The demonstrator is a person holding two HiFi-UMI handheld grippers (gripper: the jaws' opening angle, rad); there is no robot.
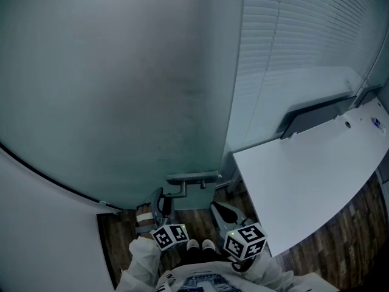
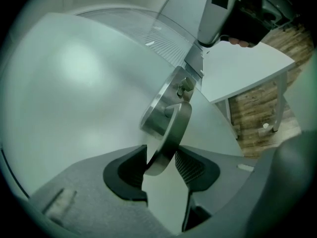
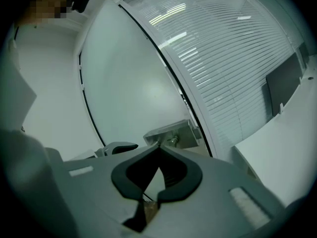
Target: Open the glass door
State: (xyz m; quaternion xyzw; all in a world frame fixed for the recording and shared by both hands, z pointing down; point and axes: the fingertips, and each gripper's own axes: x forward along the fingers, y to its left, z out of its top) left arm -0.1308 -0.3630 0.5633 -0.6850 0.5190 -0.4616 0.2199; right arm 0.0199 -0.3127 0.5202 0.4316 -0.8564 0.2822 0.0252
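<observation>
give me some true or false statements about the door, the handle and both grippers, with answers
1. The handle sits between the left gripper's jaws. True; the jaws stand apart around its end.
2. The right gripper grips the handle. False: its jaws are together on nothing, short of the handle.
3. The door has clear glass you can see through. False: the glass is frosted.
4. A white desk stands to the right of the door. True.
</observation>
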